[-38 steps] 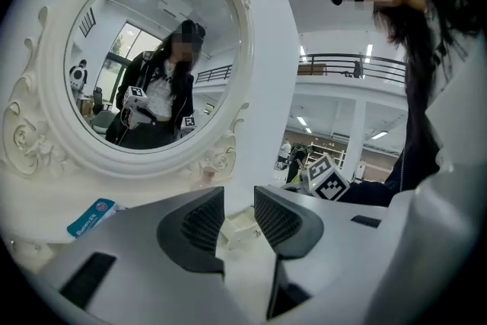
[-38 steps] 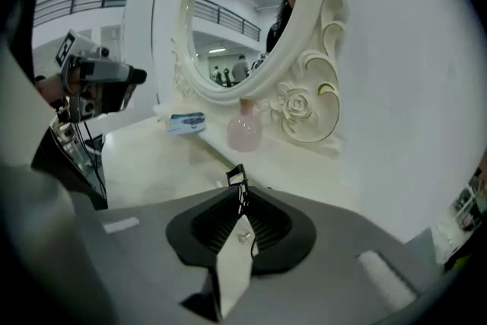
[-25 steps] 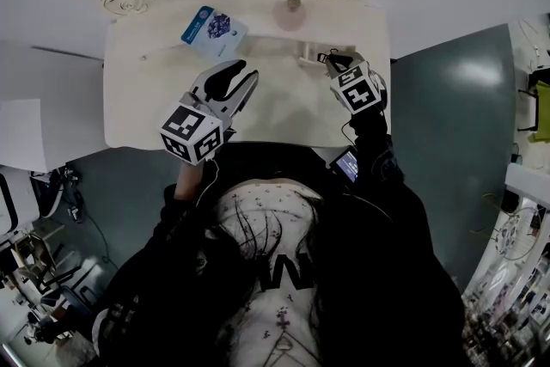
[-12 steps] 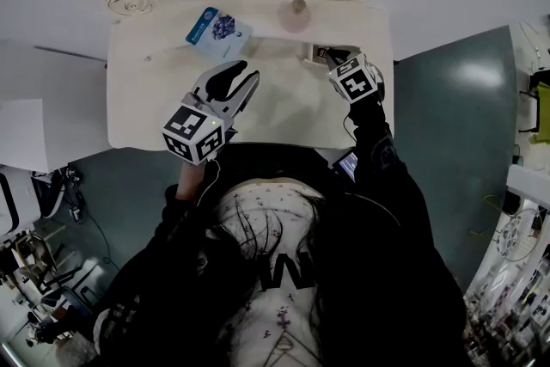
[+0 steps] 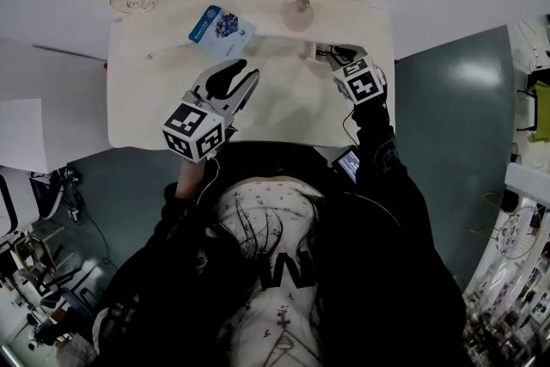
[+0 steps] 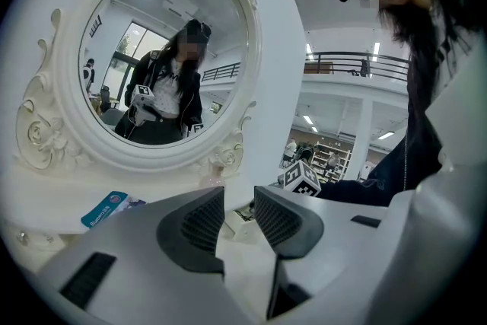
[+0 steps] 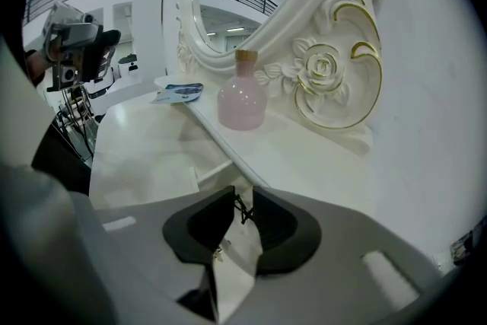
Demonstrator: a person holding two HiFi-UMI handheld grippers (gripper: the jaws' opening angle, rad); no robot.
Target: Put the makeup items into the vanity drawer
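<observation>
A blue makeup packet [image 5: 222,27] lies on the white vanity top [image 5: 146,90] near the mirror, and it also shows in the left gripper view [image 6: 106,209]. A pink bottle [image 5: 300,11] stands on the raised shelf, upright [image 7: 242,101]. Below that shelf is a small white drawer [image 5: 311,52], slightly out [image 7: 211,170]. My right gripper [image 5: 329,56] is at its front, its jaws [image 7: 243,202] closed on a small dark drawer pull [image 7: 242,209]. My left gripper [image 5: 238,75] hovers over the middle of the top, jaws narrowly open and holding nothing [image 6: 240,205].
A round mirror in an ornate white frame [image 6: 163,65] stands at the back, with a carved rose [image 7: 319,68] at its base. A pale wall lies behind the vanity, grey floor on both sides. My body is close against the front edge [image 5: 258,142].
My right gripper has shifted a little toward the back, onto the small drawer under the shelf. The left gripper has stayed in place.
</observation>
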